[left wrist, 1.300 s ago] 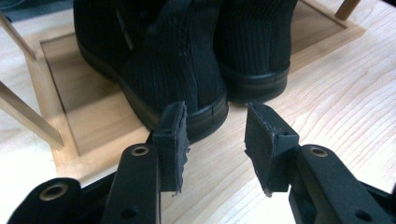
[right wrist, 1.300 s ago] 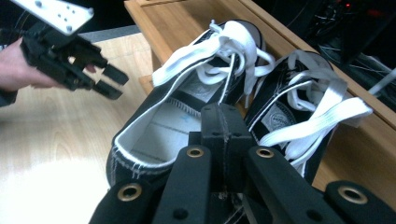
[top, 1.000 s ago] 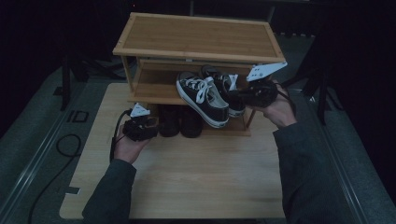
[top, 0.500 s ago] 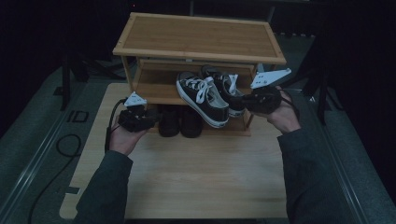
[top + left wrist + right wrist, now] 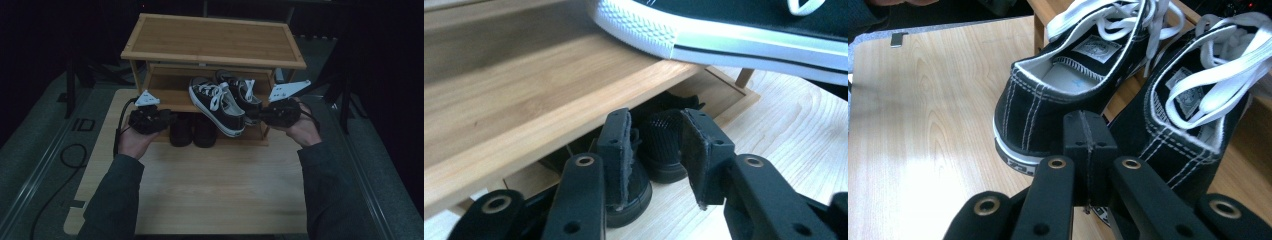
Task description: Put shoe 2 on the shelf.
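A pair of black-and-white laced sneakers (image 5: 220, 105) sits on the middle shelf of a wooden shoe rack (image 5: 210, 42). Two plain black shoes (image 5: 192, 131) stand on the bottom shelf. My left gripper (image 5: 167, 119) hovers at the rack's left front, level with the middle shelf edge (image 5: 524, 110). Its jaws (image 5: 655, 120) are open and have just been closing, with nothing between them; the black shoes (image 5: 664, 145) lie beyond. My right gripper (image 5: 262, 116) is at the rack's right front. It is shut (image 5: 1087, 135) on nothing, just behind a sneaker heel (image 5: 1048, 115).
The rack stands at the far side of a light wooden table (image 5: 210, 190). A sneaker sole (image 5: 724, 35) overhangs the shelf front above the left jaws. A black cable (image 5: 117, 135) trails from the left gripper. Dark floor surrounds the table.
My left hand has lifted from near the table top to the height of the middle shelf, and its jaws have narrowed. The right hand has barely moved.
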`<state>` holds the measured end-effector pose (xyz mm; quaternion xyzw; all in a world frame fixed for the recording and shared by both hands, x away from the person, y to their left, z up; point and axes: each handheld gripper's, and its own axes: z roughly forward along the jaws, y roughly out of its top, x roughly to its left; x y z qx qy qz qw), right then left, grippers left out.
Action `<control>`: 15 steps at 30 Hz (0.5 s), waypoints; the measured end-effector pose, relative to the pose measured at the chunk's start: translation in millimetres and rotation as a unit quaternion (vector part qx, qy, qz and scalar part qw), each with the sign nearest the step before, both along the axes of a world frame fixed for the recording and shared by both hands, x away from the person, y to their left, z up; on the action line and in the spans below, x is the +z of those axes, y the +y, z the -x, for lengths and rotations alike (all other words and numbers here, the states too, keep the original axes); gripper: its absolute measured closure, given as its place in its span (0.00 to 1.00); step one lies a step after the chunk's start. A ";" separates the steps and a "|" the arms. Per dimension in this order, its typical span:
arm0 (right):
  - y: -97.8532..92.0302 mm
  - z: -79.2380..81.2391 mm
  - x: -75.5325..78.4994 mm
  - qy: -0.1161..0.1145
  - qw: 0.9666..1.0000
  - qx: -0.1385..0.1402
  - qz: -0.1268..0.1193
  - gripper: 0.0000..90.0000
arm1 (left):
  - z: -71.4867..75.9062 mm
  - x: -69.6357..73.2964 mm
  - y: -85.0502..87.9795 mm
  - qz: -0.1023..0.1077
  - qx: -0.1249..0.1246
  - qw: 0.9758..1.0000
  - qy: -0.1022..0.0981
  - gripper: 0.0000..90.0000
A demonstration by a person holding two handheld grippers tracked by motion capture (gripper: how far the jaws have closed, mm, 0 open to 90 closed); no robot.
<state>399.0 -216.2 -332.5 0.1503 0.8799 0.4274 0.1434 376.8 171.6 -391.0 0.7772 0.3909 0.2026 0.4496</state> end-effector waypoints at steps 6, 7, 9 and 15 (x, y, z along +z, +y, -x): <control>-2.4 1.5 -5.5 0.002 1.000 0.004 -0.003 1.00 | -6.2 6.0 -4.7 -0.009 -0.001 1.000 -0.002 0.78; -2.7 1.9 -6.3 0.001 1.000 0.003 -0.002 1.00 | -7.4 6.5 -5.8 -0.008 0.000 1.000 -0.003 0.80; -3.2 3.1 -7.6 0.003 1.000 0.004 -0.003 1.00 | -9.9 7.7 -7.6 -0.012 0.000 1.000 -0.003 0.83; -5.5 5.3 -12.3 0.002 1.000 0.009 -0.004 1.00 | -18.6 8.2 -13.9 -0.025 0.000 1.000 -0.005 0.93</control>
